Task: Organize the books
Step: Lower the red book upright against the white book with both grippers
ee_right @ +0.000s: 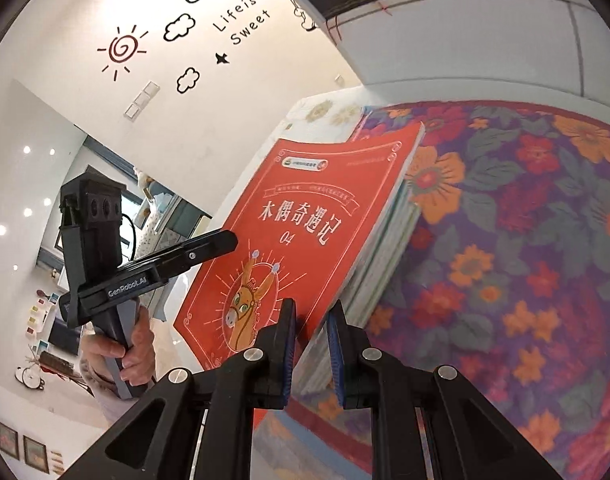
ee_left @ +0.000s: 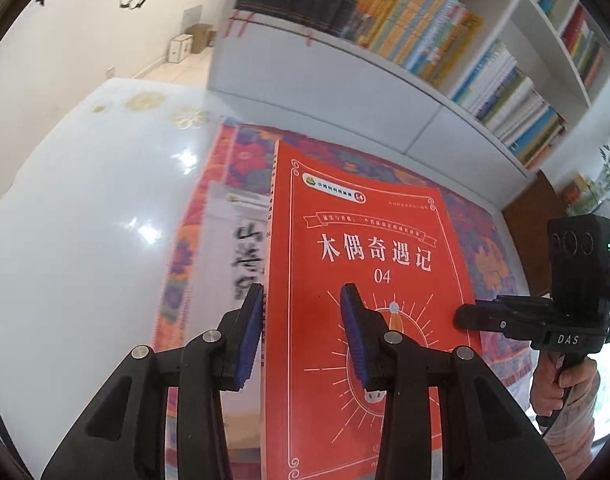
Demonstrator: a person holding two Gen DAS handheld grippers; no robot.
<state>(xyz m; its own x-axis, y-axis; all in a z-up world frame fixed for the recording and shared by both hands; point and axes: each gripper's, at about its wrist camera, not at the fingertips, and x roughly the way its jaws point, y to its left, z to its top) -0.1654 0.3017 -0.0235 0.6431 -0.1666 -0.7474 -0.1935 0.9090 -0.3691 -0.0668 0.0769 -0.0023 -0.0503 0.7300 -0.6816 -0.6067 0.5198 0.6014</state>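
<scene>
Hiding most of the white book [ee_left: 241, 248], the red book [ee_left: 361, 280] tilts.

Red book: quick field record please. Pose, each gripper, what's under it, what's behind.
book: red book, cover facing up, tilted above other books
left gripper: open, jaws either side of the spine edge
right gripper: shut on the red book's opposite edge, near a corner
beneath: paler books, blurred, on a floral cloth
behind: white bookshelf, rows filled with books
</scene>
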